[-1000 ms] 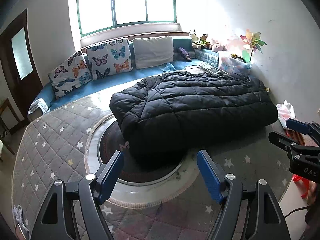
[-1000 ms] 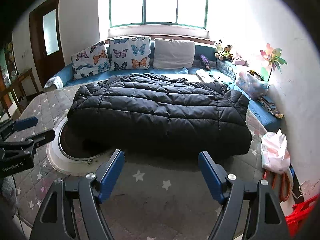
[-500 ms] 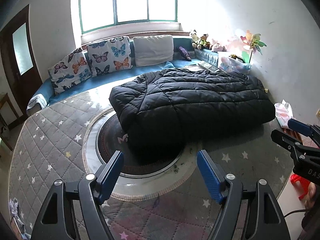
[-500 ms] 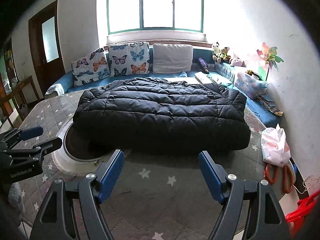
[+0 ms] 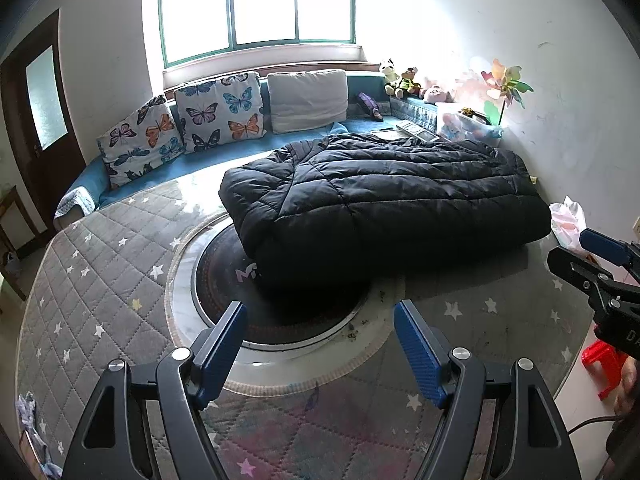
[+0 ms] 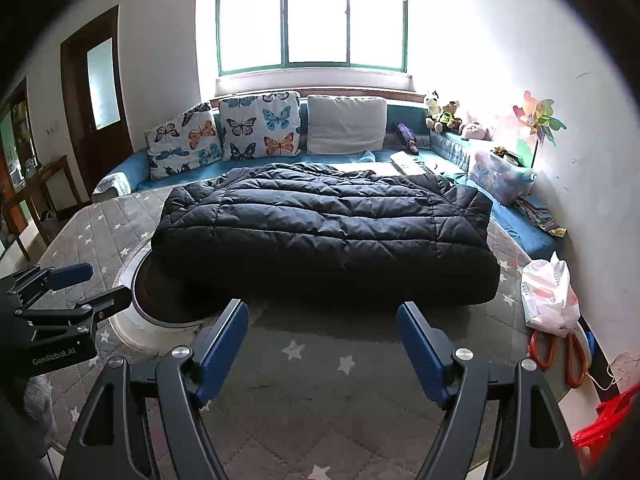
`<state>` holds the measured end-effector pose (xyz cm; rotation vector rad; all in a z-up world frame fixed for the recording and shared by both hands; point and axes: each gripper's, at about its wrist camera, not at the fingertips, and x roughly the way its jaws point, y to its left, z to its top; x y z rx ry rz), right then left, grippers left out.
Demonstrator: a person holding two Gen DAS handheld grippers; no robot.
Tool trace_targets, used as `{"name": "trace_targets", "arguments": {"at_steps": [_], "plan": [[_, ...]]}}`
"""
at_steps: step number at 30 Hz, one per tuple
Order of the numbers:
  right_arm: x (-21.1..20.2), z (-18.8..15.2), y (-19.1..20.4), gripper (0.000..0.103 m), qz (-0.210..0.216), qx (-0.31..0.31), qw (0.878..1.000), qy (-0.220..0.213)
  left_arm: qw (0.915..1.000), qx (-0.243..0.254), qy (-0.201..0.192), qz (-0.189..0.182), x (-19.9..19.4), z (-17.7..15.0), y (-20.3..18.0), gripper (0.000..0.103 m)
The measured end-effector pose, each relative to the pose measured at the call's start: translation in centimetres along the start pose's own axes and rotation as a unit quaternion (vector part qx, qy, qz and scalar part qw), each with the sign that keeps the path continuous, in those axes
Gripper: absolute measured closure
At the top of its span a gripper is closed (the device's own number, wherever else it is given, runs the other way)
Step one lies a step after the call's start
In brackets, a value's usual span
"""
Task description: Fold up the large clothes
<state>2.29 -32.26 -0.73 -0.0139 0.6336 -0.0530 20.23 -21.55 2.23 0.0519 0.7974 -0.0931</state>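
Note:
A large black quilted down jacket [image 5: 380, 196] lies folded into a thick rectangle on the round table's grey star-patterned cover [image 5: 100, 280]; it also shows in the right wrist view [image 6: 324, 232]. My left gripper [image 5: 318, 322] is open and empty, held back from the jacket's near left edge. My right gripper [image 6: 322, 320] is open and empty, short of the jacket's near edge. Each gripper shows at the side of the other's view: the right one [image 5: 592, 260], the left one [image 6: 68, 288].
A round turntable [image 5: 280, 320] with a white ring sits mid-table, partly under the jacket. A blue bench with butterfly cushions [image 5: 218, 114] runs behind. A white plastic bag [image 6: 550, 296], orange scissors [image 6: 556, 352] and a red stool [image 5: 604, 364] are at the right.
Both grippers have drawn back and risen a little from the jacket, so it looks smaller and farther. The jacket has not moved. Both stay open.

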Motion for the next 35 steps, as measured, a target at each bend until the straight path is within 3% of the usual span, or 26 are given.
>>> {"name": "trace_targets", "arguments": {"at_steps": [35], "plan": [[0.01,-0.14,0.16,0.019,-0.001,-0.007,1.0,0.001,0.9999,0.004,-0.01,0.001,0.46,-0.36,-0.78,0.023]]}}
